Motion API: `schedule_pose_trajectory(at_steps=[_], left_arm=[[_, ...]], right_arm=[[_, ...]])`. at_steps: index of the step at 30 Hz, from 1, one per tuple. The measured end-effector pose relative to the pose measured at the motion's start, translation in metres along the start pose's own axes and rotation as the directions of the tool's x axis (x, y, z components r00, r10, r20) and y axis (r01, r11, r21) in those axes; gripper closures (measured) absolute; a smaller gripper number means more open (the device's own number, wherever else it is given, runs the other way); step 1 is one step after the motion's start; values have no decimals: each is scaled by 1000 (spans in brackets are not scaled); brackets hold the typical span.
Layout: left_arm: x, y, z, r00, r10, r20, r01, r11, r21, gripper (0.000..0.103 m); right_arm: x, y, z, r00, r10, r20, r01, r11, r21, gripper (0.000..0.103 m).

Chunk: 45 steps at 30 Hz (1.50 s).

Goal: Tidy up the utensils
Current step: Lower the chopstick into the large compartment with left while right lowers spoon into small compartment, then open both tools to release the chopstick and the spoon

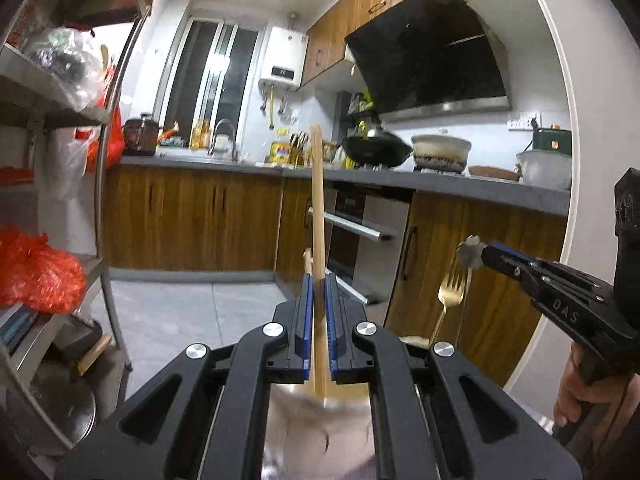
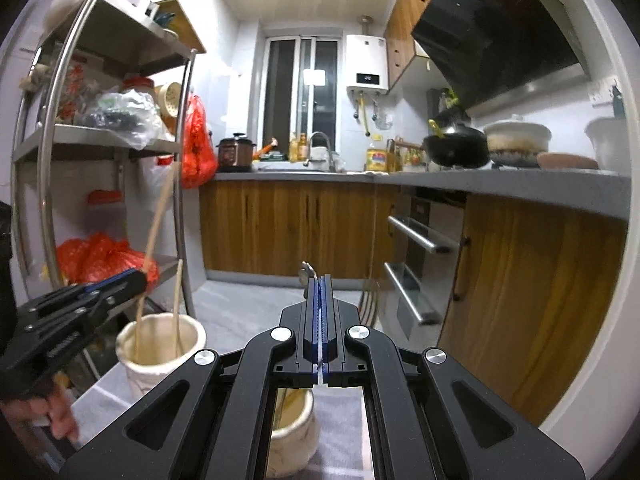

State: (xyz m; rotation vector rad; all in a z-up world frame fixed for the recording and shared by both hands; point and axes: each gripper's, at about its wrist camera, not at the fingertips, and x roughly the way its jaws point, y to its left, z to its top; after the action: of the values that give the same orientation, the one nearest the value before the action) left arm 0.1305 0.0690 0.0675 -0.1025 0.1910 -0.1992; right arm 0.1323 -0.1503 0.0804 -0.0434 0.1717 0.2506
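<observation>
Kitchen with wood cabinets (image 2: 280,228) behind us. Our left tool (image 1: 319,280) pinches upright chopsticks (image 1: 318,200) above a cream holder (image 2: 160,344); our right tool (image 2: 320,284) clamps a hanging gold fork (image 1: 452,292) over a second holder (image 2: 296,432).

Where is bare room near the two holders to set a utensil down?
Free: the pale surface right of the near holder, and the strip in front of the far holder. Crowded: the far holder's mouth, where the left gripper holds chopsticks beside a standing chopstick.
</observation>
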Motion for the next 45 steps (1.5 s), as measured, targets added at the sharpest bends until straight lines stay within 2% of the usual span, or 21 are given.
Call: schedule_pose_trajectory(at_steps=[9,16,18,20,21,34,37,39,43,45], left_arm=[[5,7,-12,994,54,-94,-55,998,-4,97],[8,1,-17,993,60,-102,-58,998,30,97],[8,2,-17,993,52,-101,-50,998,26,95],[6,2,-17,994,53,-91,-50,998,26,86],[5,2,-17,995,51,-86,-49,998,26,84],[0,6,-19,996,49,-76,-49,999,10,73],[-1,7,-19,996,56,-76,-55,998,13,72],[-2,7,-17,996,58,-74,-58,998,11,67],[-3,6,-15,994,71,-77,-69,997,22,60],[-4,4,-14,993,81,-81,-79,996,29,53]], right_arm=[[7,-6,-12,1000,-5,-24,5,1000,-2,101],[14,-12,-17,999,-2,-47,4,1000,30,101],[16,-12,-19,999,-5,-52,7,1000,28,101],[18,-12,-21,998,-14,-60,16,1000,21,101],[18,-12,-21,998,-17,-63,18,1000,22,101],[29,-18,-27,994,-10,-105,15,999,51,101],[28,-18,-27,995,-8,-100,13,999,52,92],[25,-19,-26,996,-5,-92,10,998,56,82],[20,-21,-22,997,-2,-80,7,998,64,70],[17,-23,-20,997,4,-80,2,997,75,56]])
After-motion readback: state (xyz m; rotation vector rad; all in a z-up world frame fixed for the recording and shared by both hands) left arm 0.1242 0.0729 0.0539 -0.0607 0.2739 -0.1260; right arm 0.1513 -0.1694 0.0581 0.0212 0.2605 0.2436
